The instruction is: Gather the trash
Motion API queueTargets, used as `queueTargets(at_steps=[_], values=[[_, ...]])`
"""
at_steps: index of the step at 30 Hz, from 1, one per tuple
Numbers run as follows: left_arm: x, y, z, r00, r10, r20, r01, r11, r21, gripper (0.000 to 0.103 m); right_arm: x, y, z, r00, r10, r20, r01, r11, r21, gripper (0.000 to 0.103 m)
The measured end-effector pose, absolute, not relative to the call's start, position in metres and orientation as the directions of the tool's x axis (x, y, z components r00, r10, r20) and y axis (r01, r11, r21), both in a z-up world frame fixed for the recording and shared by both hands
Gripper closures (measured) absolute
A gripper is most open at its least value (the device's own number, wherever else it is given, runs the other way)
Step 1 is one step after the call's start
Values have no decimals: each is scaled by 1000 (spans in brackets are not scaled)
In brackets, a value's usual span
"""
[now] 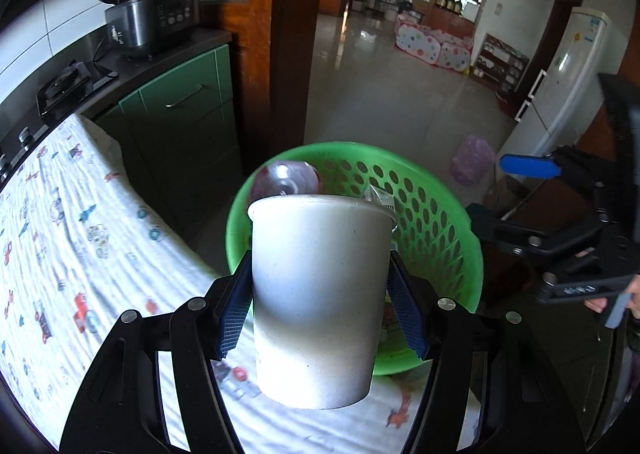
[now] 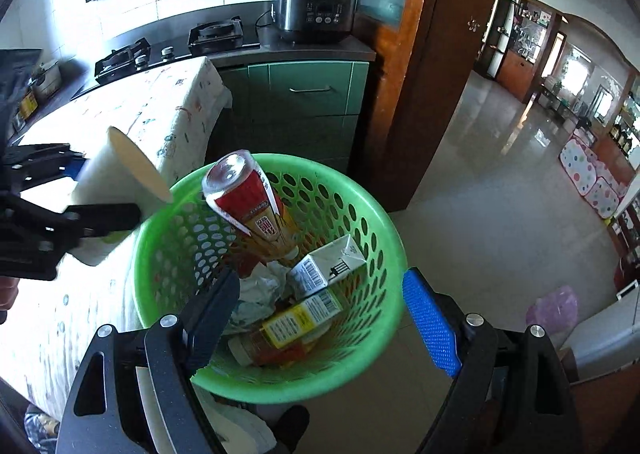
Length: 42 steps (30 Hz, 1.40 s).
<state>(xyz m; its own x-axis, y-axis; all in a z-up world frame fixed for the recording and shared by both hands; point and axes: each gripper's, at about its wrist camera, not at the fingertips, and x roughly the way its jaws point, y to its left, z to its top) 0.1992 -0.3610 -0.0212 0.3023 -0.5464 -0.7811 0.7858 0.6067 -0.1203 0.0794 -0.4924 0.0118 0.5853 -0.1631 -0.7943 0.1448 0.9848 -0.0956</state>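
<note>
Both the left gripper (image 1: 320,290) and the right gripper (image 2: 320,326) are built of glossy black slotted linkage arms, joined by round silver pivot screws and tipped with flat fingers (image 2: 430,324) faced in blue, finely textured pads.

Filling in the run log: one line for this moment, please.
left gripper: shut on white cup, at basket rim | right gripper: open, empty, over green basket | basket holds bottle, cartons

Patterned cloth (image 1: 80,238) covers the table, basket (image 2: 372,213) alongside
</note>
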Motion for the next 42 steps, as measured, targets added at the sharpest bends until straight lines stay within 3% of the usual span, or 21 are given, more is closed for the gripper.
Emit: queueTargets(at_steps=[14, 33, 42], values=[[191, -378, -31, 288, -530, -798, 782, 611, -123, 26, 55, -494, 16, 601, -164, -782, 161, 983, -83, 22], [152, -290, 11, 498, -469, -730, 668, 744, -22, 7, 20, -434, 35, 643, -113, -758, 172, 985, -2, 13], [132, -245, 28, 572, -436, -695, 606, 795, 1, 7, 4, -400, 44, 649, -103, -754, 188, 982, 27, 11]])
